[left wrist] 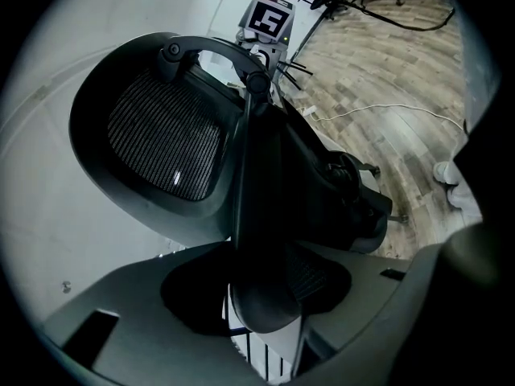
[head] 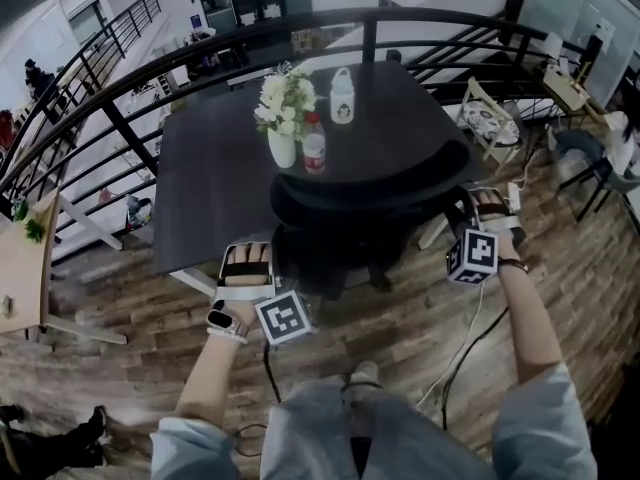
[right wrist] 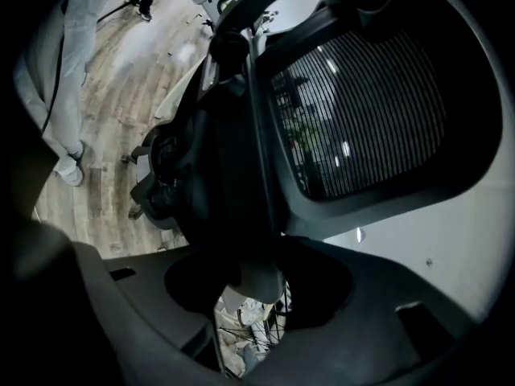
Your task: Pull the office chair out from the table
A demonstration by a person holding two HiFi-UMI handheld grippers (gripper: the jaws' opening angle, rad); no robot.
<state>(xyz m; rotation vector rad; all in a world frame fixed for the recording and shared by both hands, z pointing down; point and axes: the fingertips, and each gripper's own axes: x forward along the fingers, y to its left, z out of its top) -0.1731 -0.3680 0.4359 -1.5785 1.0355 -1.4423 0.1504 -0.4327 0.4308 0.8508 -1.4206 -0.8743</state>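
L gripper [head: 248, 253], R gripper [head: 490, 204] clamp office chair [head: 370, 183] sides.

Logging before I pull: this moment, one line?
left tool: clamped on chair backrest | right tool: same | pull: not started

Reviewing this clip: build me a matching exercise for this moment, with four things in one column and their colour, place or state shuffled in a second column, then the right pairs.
Things
1. office chair
2. vase
3. bottle
4. left claw

Descriptions
a. red label, standing on the table beside the vase
b. closed on a part of the chair
c. black with a mesh back, pushed in at the table's near edge
d. white, holding white flowers

Pairs: 1-c, 2-d, 3-a, 4-b
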